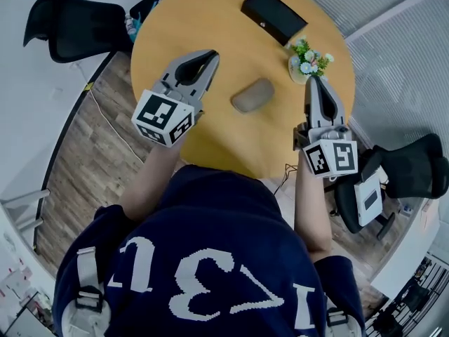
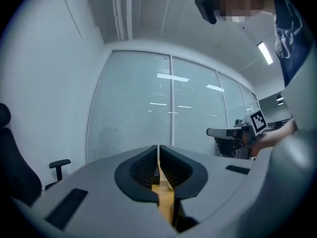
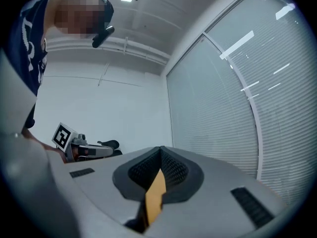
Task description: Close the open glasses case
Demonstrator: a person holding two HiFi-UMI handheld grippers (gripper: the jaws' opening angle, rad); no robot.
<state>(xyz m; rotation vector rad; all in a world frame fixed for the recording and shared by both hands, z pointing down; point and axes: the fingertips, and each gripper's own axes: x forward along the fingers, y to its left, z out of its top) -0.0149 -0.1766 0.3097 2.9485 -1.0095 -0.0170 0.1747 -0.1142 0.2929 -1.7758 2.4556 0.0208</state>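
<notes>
A grey-brown oval glasses case (image 1: 253,95) lies on the round wooden table (image 1: 210,20), and its lid looks down. My left gripper (image 1: 210,56) is held up over the table, left of the case, with its jaws shut on nothing. To the right of the case my right gripper (image 1: 313,81) is also raised, shut and empty. In the left gripper view the left gripper (image 2: 158,148) points level at a glass wall with blinds, pads together. The right gripper (image 3: 160,148) likewise faces the walls in its own view. Neither gripper view shows the case.
A black box (image 1: 273,16) lies at the table's far side. A small pot of flowers (image 1: 306,60) stands close to my right gripper. Black office chairs stand at the far left (image 1: 70,27) and at the right (image 1: 414,167).
</notes>
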